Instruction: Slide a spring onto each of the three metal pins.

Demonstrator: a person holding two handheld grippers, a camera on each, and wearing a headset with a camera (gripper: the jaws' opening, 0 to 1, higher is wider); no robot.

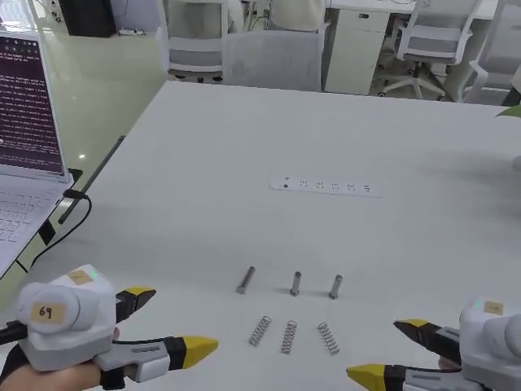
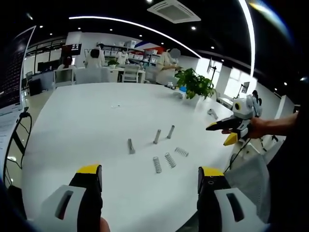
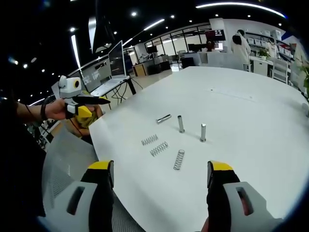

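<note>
The left gripper (image 1: 169, 321) is held low at the near left of the white table (image 1: 203, 155), its jaws spread wide with nothing between them. The right gripper (image 1: 386, 350) is held at the near right, equally wide and empty. Between the 2, 3 springs (image 1: 288, 336) are laid flat in a row, apart from one another. Just beyond them, the left pin (image 1: 246, 279) is seen lying on its side, while the middle pin (image 1: 295, 283) and the right pin (image 1: 335, 286) are stood upright, all 3 bare. A power strip (image 1: 326, 186) is set farther back, and an open laptop (image 1: 24, 147) is placed at the far left.
</note>
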